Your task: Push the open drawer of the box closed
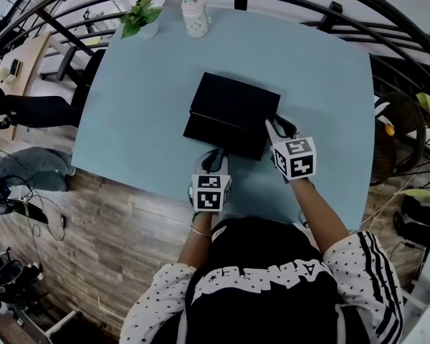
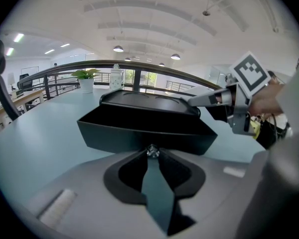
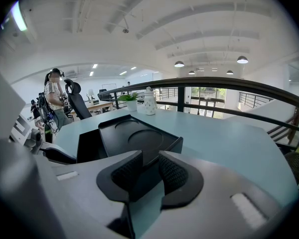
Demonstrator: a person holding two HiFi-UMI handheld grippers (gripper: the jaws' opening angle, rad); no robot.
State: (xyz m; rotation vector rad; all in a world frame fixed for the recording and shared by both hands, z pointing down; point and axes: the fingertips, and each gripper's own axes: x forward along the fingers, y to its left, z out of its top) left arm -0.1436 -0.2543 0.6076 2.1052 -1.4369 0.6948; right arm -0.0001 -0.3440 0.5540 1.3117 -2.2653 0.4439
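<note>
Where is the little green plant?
In the head view, the plant stands at the far left corner of the table, just left of the white jar.

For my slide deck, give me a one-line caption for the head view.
Black box, drawer open, on a blue table; left gripper at the drawer's front, right gripper by the box's right corner.

Bare table [image 1: 129, 120] either side of box [image 1: 233, 113] — plant [image 1: 140, 16], bottle [image 1: 195, 16] at far edge
</note>
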